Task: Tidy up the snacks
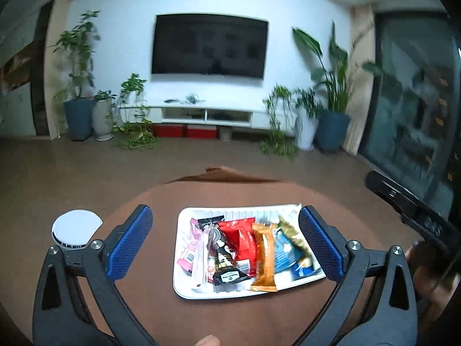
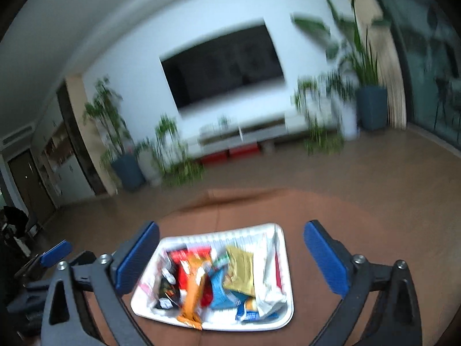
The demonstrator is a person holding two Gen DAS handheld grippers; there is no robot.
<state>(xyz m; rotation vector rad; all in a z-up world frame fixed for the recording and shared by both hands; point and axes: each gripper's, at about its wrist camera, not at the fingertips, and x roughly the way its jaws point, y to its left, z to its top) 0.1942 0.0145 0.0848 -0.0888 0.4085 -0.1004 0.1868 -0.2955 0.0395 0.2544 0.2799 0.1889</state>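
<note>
A white tray [image 1: 184, 265] sits on the brown worktop [image 1: 161, 201] in the lower middle of both frames, filled with snack packs lying side by side. In the left wrist view they read, from left to right: a pink pack [image 1: 188, 252], a black pack [image 1: 226, 262], a red pack [image 1: 243, 238], an orange bar [image 1: 263, 256], a blue pack [image 1: 283, 249] and a gold pack [image 1: 292, 232]. The orange bar hangs over the tray's near rim.

The left claw [image 1: 226, 240] stands wide, its blue pads on either side of the tray with nothing between them but the tray below. The right claw [image 2: 230, 259] is equally wide and empty, framing the same tray [image 2: 283, 311].

At lower left of the left view a round white disc [image 1: 76, 227] rests on the worktop, just behind the left finger. At the right edge a dark part of the other tool [image 1: 412, 207] juts in. A fingertip [image 1: 209, 340] shows at the bottom edge.

Beyond the worktop, a dark TV [image 1: 209, 46] hangs on a white wall above a low white cabinet [image 1: 207, 114], with potted plants [image 1: 77, 86] on both sides.

The right view is blurred and tilted; it shows a white bag [image 2: 269, 276] along the tray's right side, and the left claw's blue pad [image 2: 56, 252] at lower left. The disc appears only in the left view.
</note>
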